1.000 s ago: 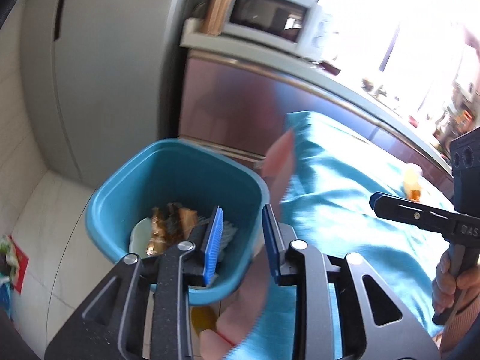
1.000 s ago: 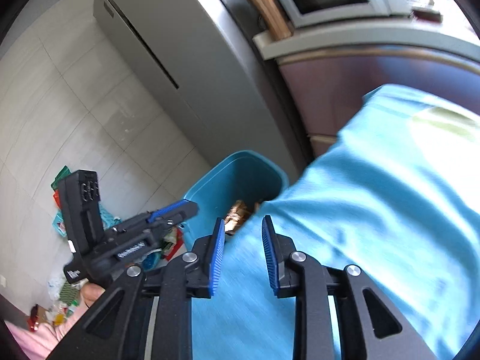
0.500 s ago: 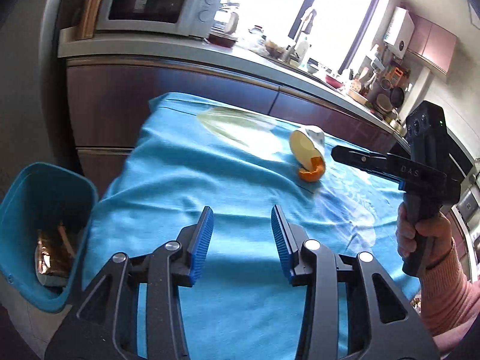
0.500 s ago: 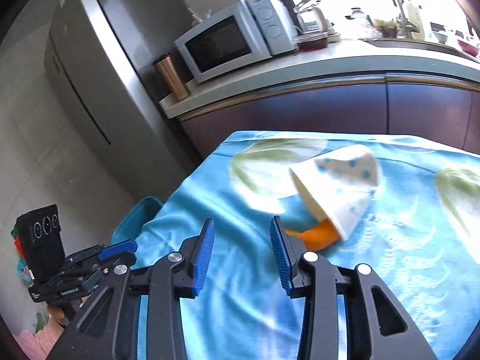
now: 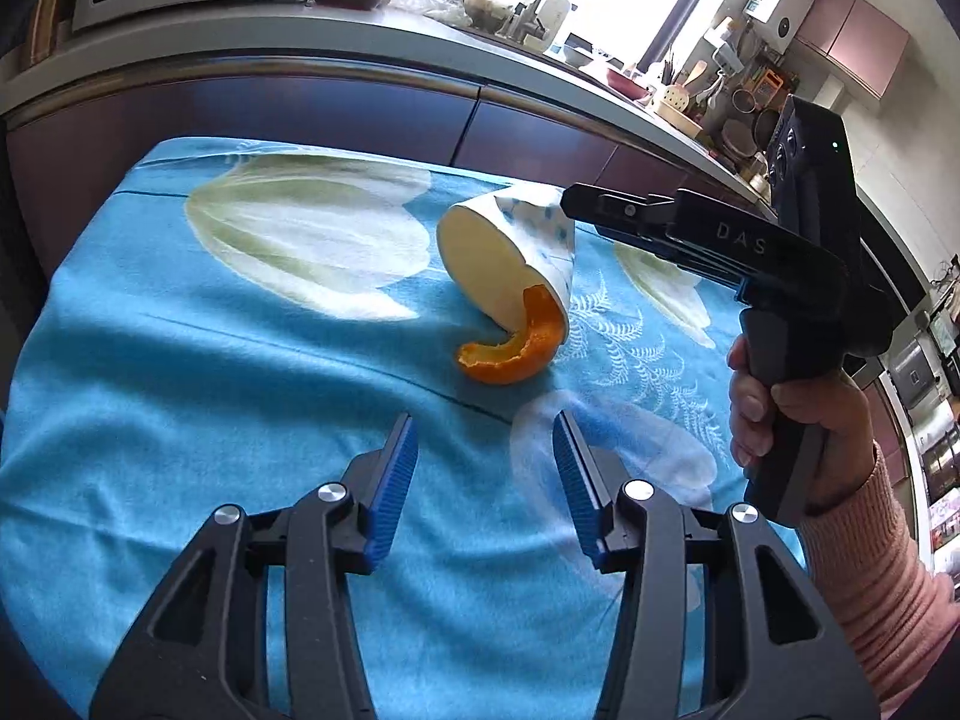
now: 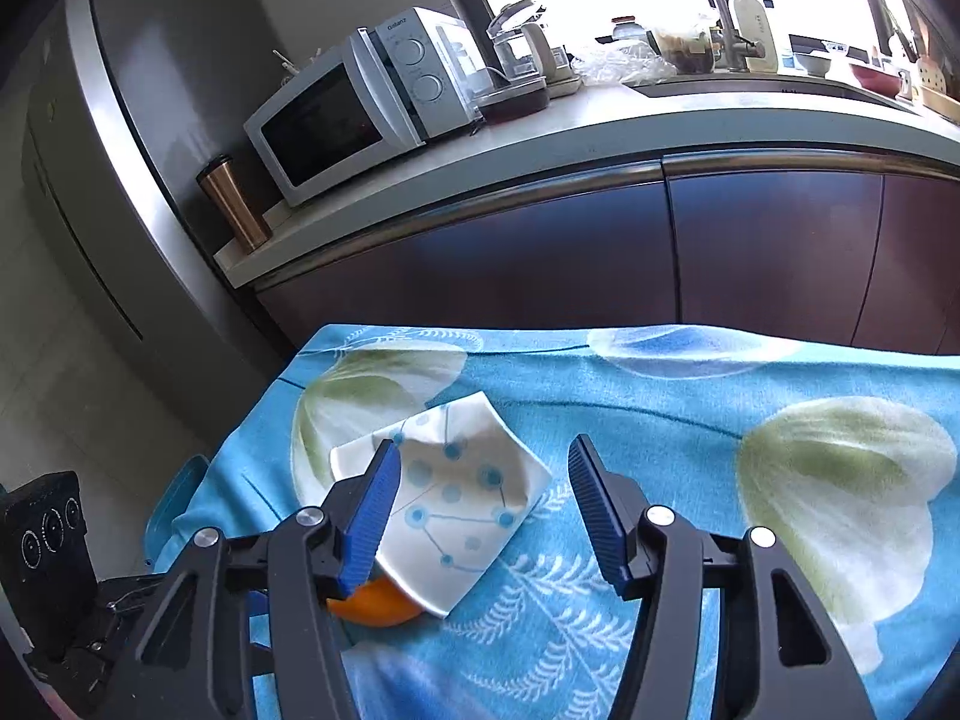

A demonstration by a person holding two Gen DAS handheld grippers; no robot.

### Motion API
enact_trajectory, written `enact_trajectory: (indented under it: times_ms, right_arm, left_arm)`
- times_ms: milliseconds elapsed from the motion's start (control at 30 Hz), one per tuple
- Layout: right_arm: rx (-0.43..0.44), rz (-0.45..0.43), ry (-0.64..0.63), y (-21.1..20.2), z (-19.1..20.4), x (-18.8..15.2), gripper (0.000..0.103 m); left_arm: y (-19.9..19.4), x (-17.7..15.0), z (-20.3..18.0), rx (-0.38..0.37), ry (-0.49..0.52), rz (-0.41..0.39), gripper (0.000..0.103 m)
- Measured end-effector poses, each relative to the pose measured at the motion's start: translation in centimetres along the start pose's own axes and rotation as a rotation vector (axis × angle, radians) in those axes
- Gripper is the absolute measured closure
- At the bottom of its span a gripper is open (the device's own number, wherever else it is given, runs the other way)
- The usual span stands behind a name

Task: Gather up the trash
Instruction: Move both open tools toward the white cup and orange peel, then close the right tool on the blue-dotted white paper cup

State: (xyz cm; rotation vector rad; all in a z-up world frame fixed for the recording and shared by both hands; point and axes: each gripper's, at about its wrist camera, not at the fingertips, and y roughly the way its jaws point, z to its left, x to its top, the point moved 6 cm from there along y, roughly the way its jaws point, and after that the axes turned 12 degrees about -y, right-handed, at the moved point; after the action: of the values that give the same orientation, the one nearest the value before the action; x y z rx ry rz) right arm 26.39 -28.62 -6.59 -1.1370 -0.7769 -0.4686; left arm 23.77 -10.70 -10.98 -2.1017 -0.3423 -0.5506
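Note:
A white paper cup with blue dots lies on its side on the blue flowered cloth, with an orange peel curling out of its mouth. My left gripper hovers just short of the peel, its jaws opening with nothing between them. In the right wrist view the cup sits under the gap of my right gripper, whose jaws are opening and not pressing on it; the peel shows beneath the left finger. From the right, that gripper reaches over the cup.
A dark cabinet front and counter run behind the table, carrying a microwave, a copper tumbler and kitchen clutter. A grey fridge stands at left. The teal bin's rim peeks past the table's left edge.
Both grippers swung from the teal bin to over the table and now point at the cup and peel. Both sets of jaws have widened.

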Motion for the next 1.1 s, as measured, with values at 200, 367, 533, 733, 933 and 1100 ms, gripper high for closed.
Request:
enact_trajectory:
  times_ms: [200,367,533,733,933,1100]
  right_arm:
    - [0.059,0.028,-0.006,1.6,-0.3,0.4,0.045]
    - [0.097,0.065,-0.035,2.5,0.1,0.1,0.056]
    - [0.093,0.057,-0.062,2.1,0.2,-0.1,0.073]
    - [0.109,0.055,-0.066,1.6,0.4,-0.4,0.082]
    - [0.107,0.045,-0.090,1.1,0.9,-0.5,0.088]
    - [0.113,0.037,-0.082,0.9,0.7,-0.6,0.090]
  left_arm:
    - [2.3,1.3,-1.0,0.004,-0.001,0.030,0.053]
    - [3.3,1.6,-1.4,0.007,0.002,0.045,0.061]
    - [3.7,1.8,-0.6,0.010,-0.027,0.044,0.081]
    - [3.7,1.8,-0.3,-0.001,-0.038,0.038,0.086]
    - [2.7,1.8,-0.4,0.054,0.003,-0.012,0.072]
    - [1.4,2.9,0.0,0.113,0.029,-0.076,0.070]
